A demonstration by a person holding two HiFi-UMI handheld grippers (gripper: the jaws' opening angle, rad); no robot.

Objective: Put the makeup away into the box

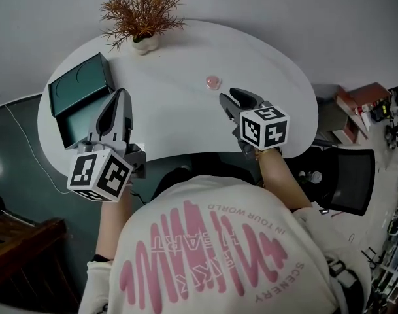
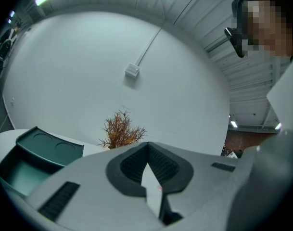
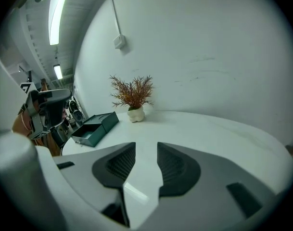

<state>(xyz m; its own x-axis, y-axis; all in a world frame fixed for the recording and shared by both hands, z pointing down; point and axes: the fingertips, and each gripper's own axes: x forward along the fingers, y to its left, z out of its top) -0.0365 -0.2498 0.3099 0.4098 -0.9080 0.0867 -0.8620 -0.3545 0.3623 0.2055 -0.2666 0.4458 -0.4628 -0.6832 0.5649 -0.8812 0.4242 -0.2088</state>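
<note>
White rounded table (image 1: pixel 179 120) below my two grippers, makeup not yet in the box.
Nearest me, my left gripper (image 1: pixel 118 98) has its jaws pressed together on nothing and sits at the right side of the open green box (image 1: pixel 78 84), whose lid stands raised. My right gripper (image 1: pixel 226 97) has its jaws apart with only bare tabletop between them. Just beyond its tips, untouched, the small pink makeup piece (image 1: pixel 213 82) lies on the table, well apart from the box. Farthest back, a dried russet plant (image 1: pixel 143 15) in a white pot stands at the table's far edge against the pale wall.
</note>
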